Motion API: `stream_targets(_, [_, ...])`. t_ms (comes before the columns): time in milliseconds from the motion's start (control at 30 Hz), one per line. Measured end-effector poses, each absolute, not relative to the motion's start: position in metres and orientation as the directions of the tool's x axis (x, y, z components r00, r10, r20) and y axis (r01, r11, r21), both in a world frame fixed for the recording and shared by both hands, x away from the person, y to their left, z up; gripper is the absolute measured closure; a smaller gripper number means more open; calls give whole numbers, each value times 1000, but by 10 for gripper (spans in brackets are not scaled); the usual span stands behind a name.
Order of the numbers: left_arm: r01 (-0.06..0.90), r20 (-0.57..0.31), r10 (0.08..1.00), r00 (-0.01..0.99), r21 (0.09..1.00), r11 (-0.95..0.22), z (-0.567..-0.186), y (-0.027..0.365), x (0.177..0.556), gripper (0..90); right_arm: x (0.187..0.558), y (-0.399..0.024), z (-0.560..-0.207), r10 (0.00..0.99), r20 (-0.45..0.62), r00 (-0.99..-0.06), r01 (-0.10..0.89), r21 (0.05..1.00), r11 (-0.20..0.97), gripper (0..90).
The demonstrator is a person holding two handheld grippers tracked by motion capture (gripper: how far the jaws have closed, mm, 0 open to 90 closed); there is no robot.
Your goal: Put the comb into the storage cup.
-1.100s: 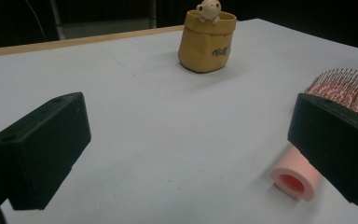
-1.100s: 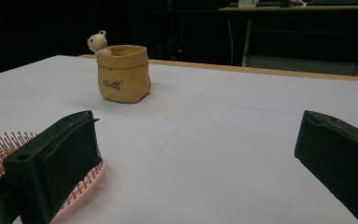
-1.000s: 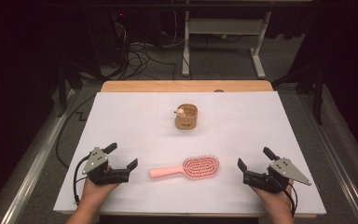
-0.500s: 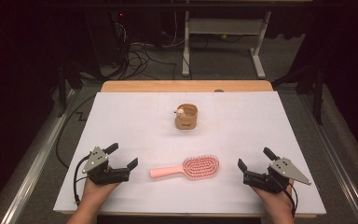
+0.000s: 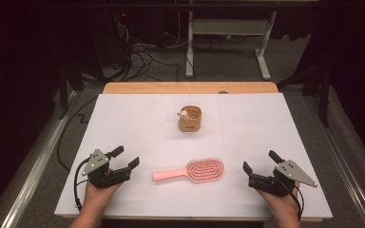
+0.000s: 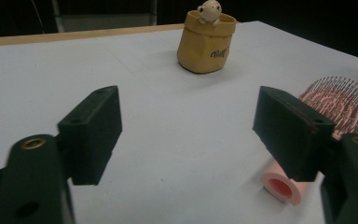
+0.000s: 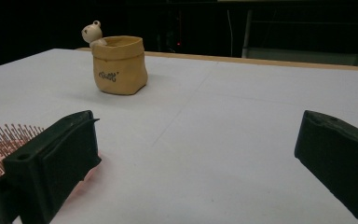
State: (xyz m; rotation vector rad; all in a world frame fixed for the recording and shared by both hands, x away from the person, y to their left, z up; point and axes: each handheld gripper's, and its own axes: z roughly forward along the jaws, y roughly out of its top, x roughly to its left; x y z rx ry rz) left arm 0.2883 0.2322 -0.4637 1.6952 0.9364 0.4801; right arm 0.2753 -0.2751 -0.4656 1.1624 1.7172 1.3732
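Both grippers rest at the near edge of the table, with the pink hairbrush between them, untouched.

The left gripper (image 5: pixel 127 158) has just been narrowing its jaws, which are still apart with nothing between them; the right gripper (image 5: pixel 260 163) stands spread wide and empty. The pink hairbrush (image 5: pixel 190 171) lies flat on the white table (image 5: pixel 138 118), bristles up, handle toward the left gripper. The handle looks the easiest grab: line the jaws across it, come in low, and pinch near the head. The tan bear cup (image 5: pixel 190 118) stands well behind.
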Motion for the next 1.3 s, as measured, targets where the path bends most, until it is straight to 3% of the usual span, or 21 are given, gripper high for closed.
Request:
stream_targets(67, [344, -137, 783, 607, 933, -103, -463, 232, 288, 329, 275, -275, -465, 914, 39, -403, 240, 969, 64, 2])
stream_targets(267, [358, -138, 776, 615, 926, -119, -463, 231, 288, 403, 274, -276, -464, 916, 40, -398, 233, 971, 59, 2])
stream_targets(733, [423, -81, 748, 658, 862, -279, -468, 205, 291, 885, 275, -277, -463, 917, 35, -397, 232, 971, 63, 2])
stream_targets(1300, [481, -50, 705, 708, 764, -430, -479, 173, 294, 900, 275, -274, -463, 912, 27, -409, 232, 970, 75, 2])
